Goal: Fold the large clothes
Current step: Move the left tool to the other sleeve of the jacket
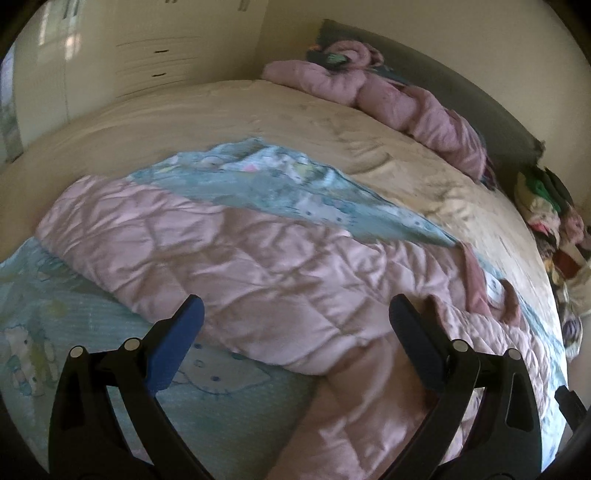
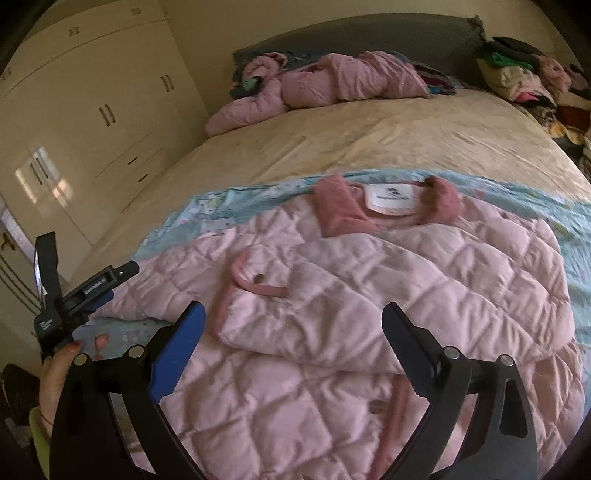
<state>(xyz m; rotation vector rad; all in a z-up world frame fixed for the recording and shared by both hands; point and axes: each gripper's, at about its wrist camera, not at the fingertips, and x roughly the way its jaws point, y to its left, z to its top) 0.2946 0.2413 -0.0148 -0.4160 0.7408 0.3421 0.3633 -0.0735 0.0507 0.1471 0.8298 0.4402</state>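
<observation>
A pink quilted jacket (image 2: 369, 295) lies flat on a light blue printed blanket (image 2: 221, 210) on the bed, collar and white label (image 2: 391, 197) toward the headboard. One sleeve (image 2: 332, 295) is folded across its front. My right gripper (image 2: 293, 314) is open and empty just above the sleeve cuff. My left gripper (image 1: 295, 306) is open and empty above the jacket's side (image 1: 240, 251). The left gripper body also shows at the jacket's left edge in the right wrist view (image 2: 85, 291).
The beige bed cover (image 2: 332, 140) stretches to a grey headboard (image 2: 369, 33). Another pink jacket (image 2: 314, 85) lies crumpled by the headboard. A pile of mixed clothes (image 2: 524, 77) sits at the far right. A cream wardrobe (image 2: 92, 110) stands at the left.
</observation>
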